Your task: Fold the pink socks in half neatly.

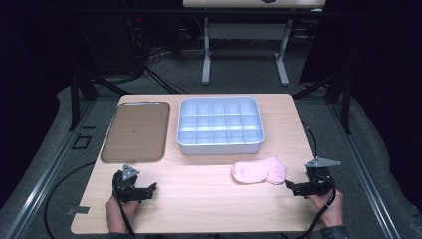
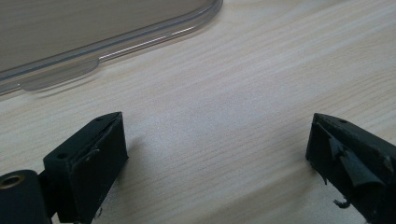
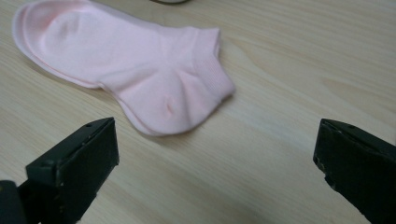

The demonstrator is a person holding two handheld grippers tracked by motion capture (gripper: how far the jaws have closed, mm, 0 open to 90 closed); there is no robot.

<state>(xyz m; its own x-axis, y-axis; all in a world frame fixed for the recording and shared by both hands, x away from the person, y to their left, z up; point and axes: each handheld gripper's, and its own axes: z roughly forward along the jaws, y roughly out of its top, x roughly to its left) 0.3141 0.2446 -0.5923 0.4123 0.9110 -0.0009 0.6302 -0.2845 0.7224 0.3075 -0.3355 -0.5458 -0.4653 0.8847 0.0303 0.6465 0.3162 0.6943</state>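
The pink sock (image 3: 135, 70) lies just ahead of the right hand-held gripper (image 3: 215, 163) (jaws wide, holding nothing), so it looks like reaching comes first, then a pinch at the cuff.

bare wood lies open between the left gripper (image 1: 149, 190) and the pink sock (image 1: 259, 171) at its 3 o'clock. toward 12, the brown tray (image 1: 135, 131) and the compartment box (image 1: 220, 125) block the table's (image 1: 199, 209) far half.
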